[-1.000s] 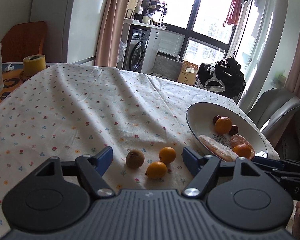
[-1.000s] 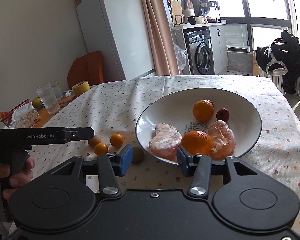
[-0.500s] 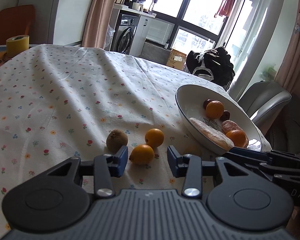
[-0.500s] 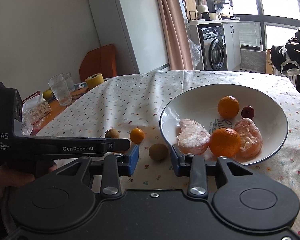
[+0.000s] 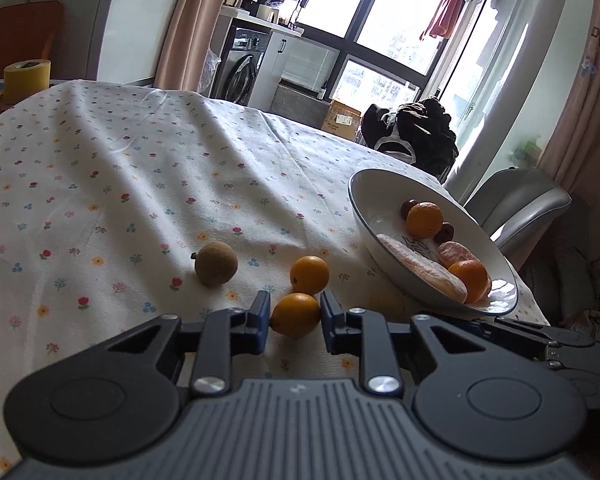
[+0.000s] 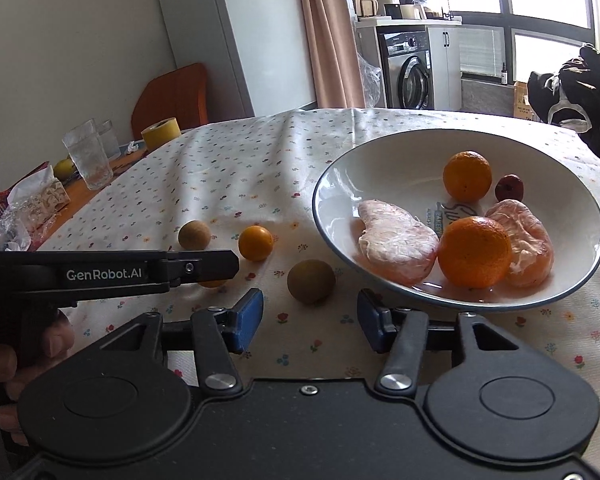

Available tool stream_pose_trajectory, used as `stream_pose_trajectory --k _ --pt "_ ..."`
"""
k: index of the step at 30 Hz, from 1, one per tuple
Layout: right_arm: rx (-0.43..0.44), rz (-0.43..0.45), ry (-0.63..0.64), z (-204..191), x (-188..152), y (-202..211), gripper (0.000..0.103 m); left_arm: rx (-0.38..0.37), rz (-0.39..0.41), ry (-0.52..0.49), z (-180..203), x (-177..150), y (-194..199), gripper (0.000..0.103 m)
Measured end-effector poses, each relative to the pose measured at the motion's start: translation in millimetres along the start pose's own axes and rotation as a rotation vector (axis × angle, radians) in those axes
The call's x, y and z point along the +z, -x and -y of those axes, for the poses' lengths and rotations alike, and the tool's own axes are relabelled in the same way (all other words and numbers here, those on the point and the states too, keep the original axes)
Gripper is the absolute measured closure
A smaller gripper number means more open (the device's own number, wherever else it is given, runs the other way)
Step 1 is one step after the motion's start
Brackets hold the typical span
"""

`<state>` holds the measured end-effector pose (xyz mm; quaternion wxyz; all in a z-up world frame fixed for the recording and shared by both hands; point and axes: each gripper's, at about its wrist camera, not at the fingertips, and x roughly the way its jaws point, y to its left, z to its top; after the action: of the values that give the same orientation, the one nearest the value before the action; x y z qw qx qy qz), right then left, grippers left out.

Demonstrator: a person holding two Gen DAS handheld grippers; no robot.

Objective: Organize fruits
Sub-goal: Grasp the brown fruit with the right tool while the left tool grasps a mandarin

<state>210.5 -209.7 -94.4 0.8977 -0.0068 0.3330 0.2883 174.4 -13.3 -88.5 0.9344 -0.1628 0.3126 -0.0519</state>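
On the floral table, our left tongs clasp a small orange fruit while the right tongs gape before a brown one.

At far left we see the left tongs closed onto the small orange fruit, blue pads touching both its sides as it sits on the table. A brown fruit and a second orange one lie just beyond. Only the right wrist view shows the glasses, and there the left tongs' body hides most of the clasped fruit. Farther right, our right tongs stand wide apart, touching nothing, near another brown fruit. The bowl holds oranges and peeled segments.
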Motion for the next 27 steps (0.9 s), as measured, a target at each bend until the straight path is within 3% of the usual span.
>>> stream_pose_trajectory --k 4,9,13,27 --pt "-0.024 0.023 -0.035 -3.5 -3.9 1.6 0.05 0.01 -0.019 -0.017 3.2 1.7 -2.9 0.078" --pt "-0.048 0.035 -0.031 -6.2 -3.2 -1.5 0.053 0.018 0.019 -0.008 2.8 0.3 11.7 0.078" --pt "-0.077 0.039 -0.038 -7.7 -1.2 -5.2 0.078 0.033 0.03 0.036 -9.5 -2.1 22.8 0.078" --pt "-0.02 0.076 -0.014 -27.5 -0.3 28.2 0.079 0.027 0.105 0.038 -11.4 4.0 57.3 0.078"
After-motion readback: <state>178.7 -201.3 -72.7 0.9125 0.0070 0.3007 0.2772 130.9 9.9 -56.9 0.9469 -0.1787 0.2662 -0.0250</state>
